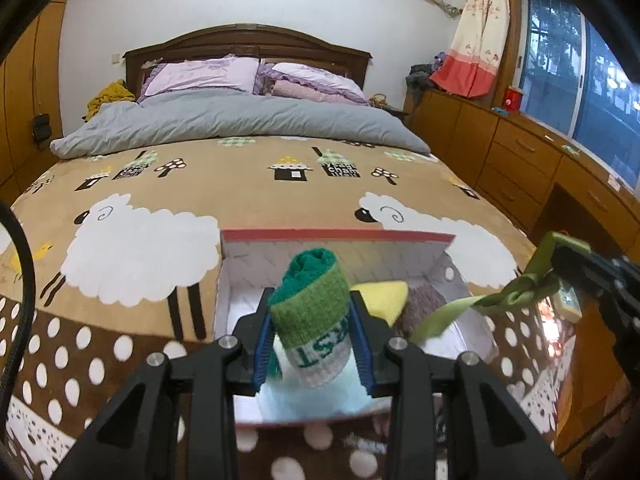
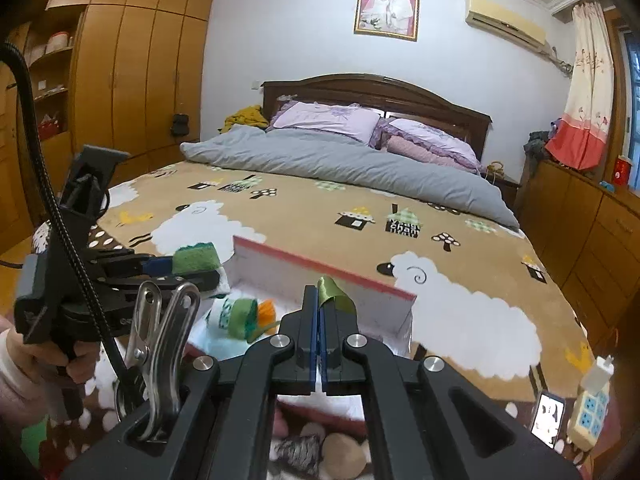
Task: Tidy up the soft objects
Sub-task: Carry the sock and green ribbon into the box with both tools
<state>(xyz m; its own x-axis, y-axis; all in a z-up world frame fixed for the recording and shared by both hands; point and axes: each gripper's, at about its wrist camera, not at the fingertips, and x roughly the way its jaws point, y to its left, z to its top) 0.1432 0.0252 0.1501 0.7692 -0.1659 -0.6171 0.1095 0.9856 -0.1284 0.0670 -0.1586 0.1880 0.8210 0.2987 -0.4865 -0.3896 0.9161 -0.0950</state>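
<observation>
My left gripper (image 1: 312, 300) is shut on a rolled green and white sock (image 1: 310, 312), held above the open white box with a red rim (image 1: 336, 235) on the bed. A yellow soft piece (image 1: 384, 294) and a grey-brown one (image 1: 420, 308) lie inside the box. My right gripper (image 2: 317, 296) is shut on a green ribbon (image 2: 336, 292) over the same box (image 2: 320, 268). In the right wrist view the left gripper (image 2: 176, 266) with its sock (image 2: 196, 258) is at the left. Another green, white and orange sock roll (image 2: 240, 316) lies in the box.
The box sits near the foot of a bed with a brown sheep-print blanket (image 1: 240, 184), a grey duvet (image 1: 248, 120) and pillows beyond. Wooden drawers (image 1: 520, 148) run along the right, a wardrobe (image 2: 132, 76) on the left. A phone (image 2: 548, 416) and a power strip (image 2: 592, 408) lie at the bed's near right corner.
</observation>
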